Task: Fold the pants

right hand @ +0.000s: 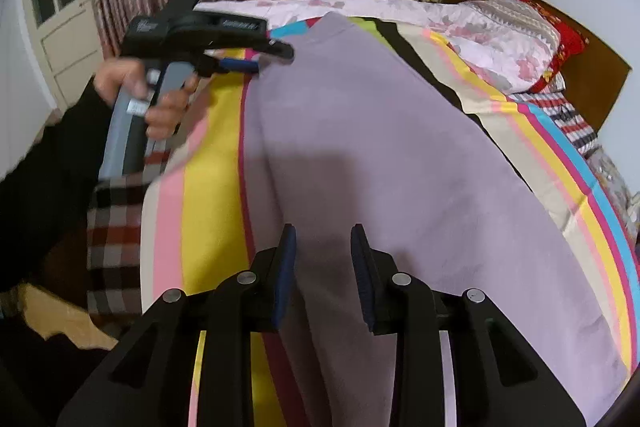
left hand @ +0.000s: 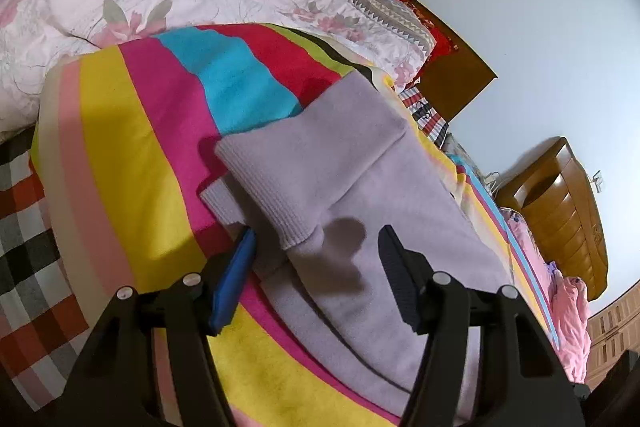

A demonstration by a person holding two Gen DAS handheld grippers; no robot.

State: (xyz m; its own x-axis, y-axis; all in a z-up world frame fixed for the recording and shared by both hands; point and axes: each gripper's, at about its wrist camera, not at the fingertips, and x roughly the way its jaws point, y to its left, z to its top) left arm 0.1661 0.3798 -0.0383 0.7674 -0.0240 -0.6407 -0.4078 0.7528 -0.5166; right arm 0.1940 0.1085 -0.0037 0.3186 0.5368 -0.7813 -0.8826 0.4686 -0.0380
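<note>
Lilac pants (left hand: 360, 195) lie on the striped blanket (left hand: 132, 131), cuffs doubled back near its far edge. Left gripper (left hand: 316, 247) spread at the cuffs, right gripper (right hand: 322, 247) spread, empty; probably positioning for another fold.

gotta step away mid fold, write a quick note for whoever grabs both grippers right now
Left gripper: open, holding nothing, over the ribbed cuffs of the lilac pants.
Right gripper: open, holding nothing, above the wider end of the pants.
Pants lie on the striped blanket.
Done: legs laid together; cuff end looks turned back over itself.
Left: fold lengthwise end to end, smooth flat.
</note>
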